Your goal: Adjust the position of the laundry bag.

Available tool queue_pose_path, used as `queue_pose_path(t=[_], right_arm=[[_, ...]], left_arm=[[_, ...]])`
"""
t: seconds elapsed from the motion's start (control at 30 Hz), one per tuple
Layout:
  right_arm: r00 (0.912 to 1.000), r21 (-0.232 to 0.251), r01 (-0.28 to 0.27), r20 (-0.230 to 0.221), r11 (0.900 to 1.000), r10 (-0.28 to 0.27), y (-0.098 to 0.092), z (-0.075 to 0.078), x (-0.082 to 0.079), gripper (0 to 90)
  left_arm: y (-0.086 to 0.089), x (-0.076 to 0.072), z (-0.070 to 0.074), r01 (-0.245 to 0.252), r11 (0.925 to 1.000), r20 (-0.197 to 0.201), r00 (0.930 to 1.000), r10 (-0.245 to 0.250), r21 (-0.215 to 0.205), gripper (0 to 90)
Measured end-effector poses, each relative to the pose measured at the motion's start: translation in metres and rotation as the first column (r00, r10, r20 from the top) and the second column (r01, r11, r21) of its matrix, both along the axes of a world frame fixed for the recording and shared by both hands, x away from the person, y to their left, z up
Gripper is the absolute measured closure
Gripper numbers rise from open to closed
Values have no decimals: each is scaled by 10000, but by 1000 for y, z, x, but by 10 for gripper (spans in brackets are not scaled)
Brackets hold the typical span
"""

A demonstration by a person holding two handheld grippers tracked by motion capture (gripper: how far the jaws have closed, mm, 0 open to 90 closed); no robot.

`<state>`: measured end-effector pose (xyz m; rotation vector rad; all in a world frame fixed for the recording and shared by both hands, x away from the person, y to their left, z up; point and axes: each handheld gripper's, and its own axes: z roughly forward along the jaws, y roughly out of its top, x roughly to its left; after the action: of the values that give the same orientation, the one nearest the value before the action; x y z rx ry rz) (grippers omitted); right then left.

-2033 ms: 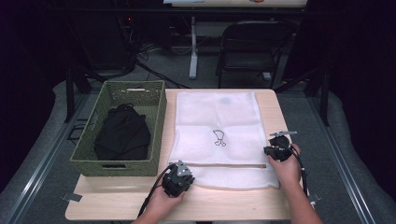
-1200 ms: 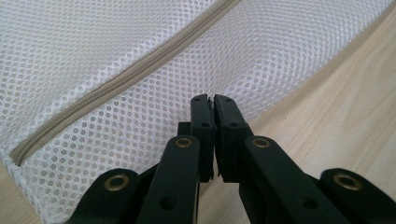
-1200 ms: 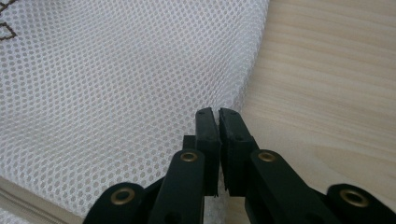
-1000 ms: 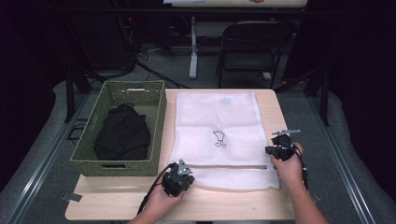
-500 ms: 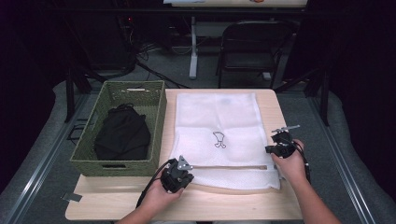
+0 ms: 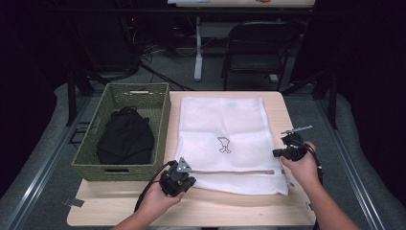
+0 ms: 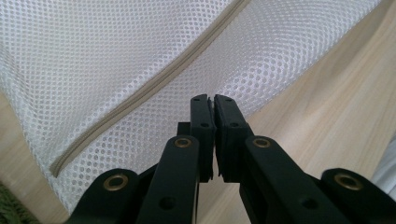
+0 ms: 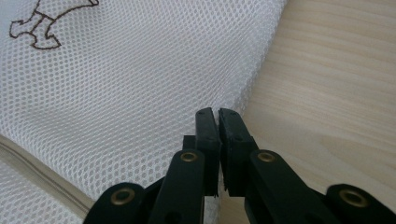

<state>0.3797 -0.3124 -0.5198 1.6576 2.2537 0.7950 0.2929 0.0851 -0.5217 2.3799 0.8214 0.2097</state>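
Note:
A white mesh laundry bag (image 6: 225, 120) lies flat on the wooden table (image 6: 230, 211), with a small brown outline figure on it. My left gripper (image 6: 181, 176) hovers at the bag's near left corner. In the left gripper view its jaws (image 7: 214, 100) are shut with nothing between them, over the mesh (image 7: 116, 56) near the beige zipper (image 7: 154, 81). My right gripper (image 6: 289, 146) is at the bag's right edge. The right gripper view shows it (image 8: 216, 112) shut and empty too, above the edge of the mesh (image 8: 116, 84).
A green woven basket (image 6: 163, 120) stands on the table's left side with a black garment (image 6: 124, 139) in it. Bare wood runs along the near edge and to the right of the bag. A black folding chair (image 6: 258, 48) stands beyond the table.
Both hands have lifted their grippers a little above the bag's near corners, and the right one has drifted slightly outward. The bag lies as before.

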Motion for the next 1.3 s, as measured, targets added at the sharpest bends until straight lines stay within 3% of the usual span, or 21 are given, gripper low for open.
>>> queue_pose_path(t=[0.17,0.57,0.93,1.3], right_arm=[[9999,78,-141,71,9999,141,-1,6,-5,873],[9979,24,-603,258,9982,602,2,12,-22,873],[9944,72,-1000,349,9950,997,3,11,-37,873],[9915,34,-1263,320,9920,1261,5,10,-48,872]], left_arm=[[3,-7,5,30,10000,263,9996,-28,-53,874],[8,-26,12,176,9998,478,9987,-170,-124,874],[13,-42,9,222,9997,463,9987,-215,-140,874],[19,-54,3,84,9991,313,9995,-70,-427,874]])
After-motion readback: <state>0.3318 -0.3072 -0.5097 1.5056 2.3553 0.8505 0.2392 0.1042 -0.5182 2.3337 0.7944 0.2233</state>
